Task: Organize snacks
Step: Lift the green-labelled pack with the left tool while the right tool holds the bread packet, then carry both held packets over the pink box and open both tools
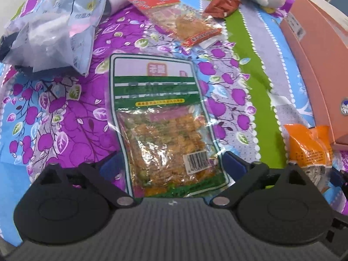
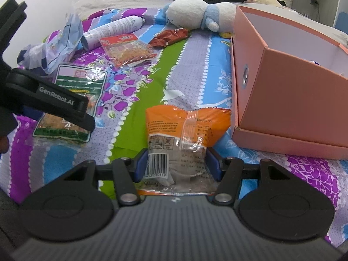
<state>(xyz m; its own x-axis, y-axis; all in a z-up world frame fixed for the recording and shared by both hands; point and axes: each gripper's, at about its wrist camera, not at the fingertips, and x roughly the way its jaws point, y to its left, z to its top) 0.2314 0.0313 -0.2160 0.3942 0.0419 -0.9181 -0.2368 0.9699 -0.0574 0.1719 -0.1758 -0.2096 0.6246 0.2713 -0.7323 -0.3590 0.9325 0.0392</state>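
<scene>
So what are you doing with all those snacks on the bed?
A person is tidying snacks with a claw in each hand. The right claw is shut on the orange snack packet, right beside the open pink box. The left claw is open around the green snack bag, which lies flat on the flowery bedspread. A red-topped packet and a small brown packet lie further up the bed.

Beyond my stuff there's a plush toy (image 2: 196, 14) at the far edge of the bedsheet (image 2: 195, 82), white spray can (image 2: 113, 31) lying beside a crumpled plastic bag (image 1: 58, 24).
</scene>
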